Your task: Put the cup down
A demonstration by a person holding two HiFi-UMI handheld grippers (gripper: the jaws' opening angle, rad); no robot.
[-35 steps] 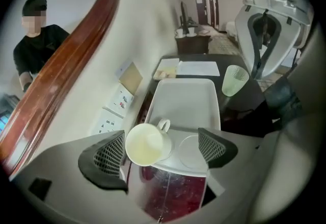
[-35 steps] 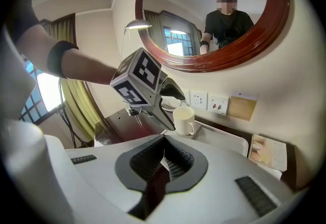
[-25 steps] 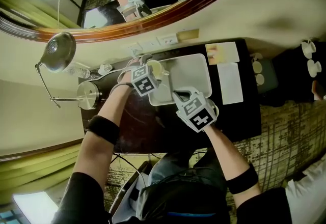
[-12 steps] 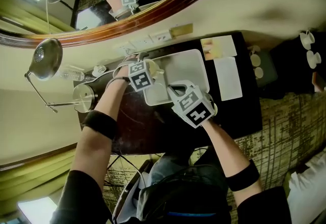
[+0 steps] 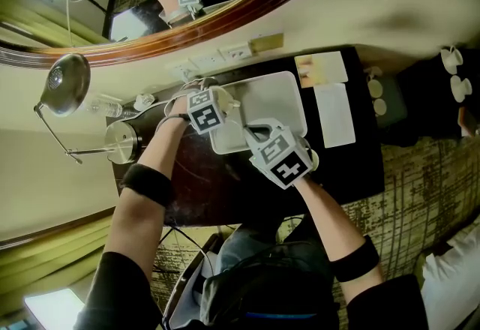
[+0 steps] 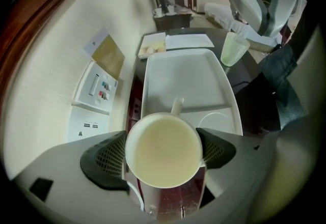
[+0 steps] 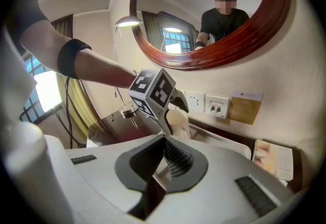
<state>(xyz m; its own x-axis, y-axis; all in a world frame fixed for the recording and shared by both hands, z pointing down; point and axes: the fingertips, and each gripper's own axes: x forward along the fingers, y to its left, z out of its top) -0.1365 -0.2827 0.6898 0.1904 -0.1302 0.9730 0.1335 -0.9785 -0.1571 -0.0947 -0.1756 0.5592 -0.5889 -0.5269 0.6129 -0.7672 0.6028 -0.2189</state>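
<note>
A cream cup (image 6: 163, 149) with its handle pointing away sits between the pads of my left gripper (image 6: 164, 152). Both pads touch its sides and the jaws are closing. In the head view this cup (image 5: 228, 103) is at the left near corner of the white tray (image 5: 274, 100), by the left gripper (image 5: 223, 102). My right gripper (image 5: 252, 129) hovers over the tray's near edge, shut and empty. The right gripper view shows its jaws pressed together (image 7: 164, 157), with the cup (image 7: 178, 121) and the left gripper's marker cube beyond them.
A pale tumbler (image 6: 234, 49) stands on the dark table right of the tray (image 6: 183, 75). Papers (image 5: 334, 115) lie further right. A steel pot (image 5: 120, 142) and desk lamp (image 5: 61, 85) are at the left. Wall sockets (image 6: 97, 88) and a framed mirror (image 5: 225, 6) line the back.
Both grippers have shifted slightly left over the tray. The cup stays between the left gripper's jaws.
</note>
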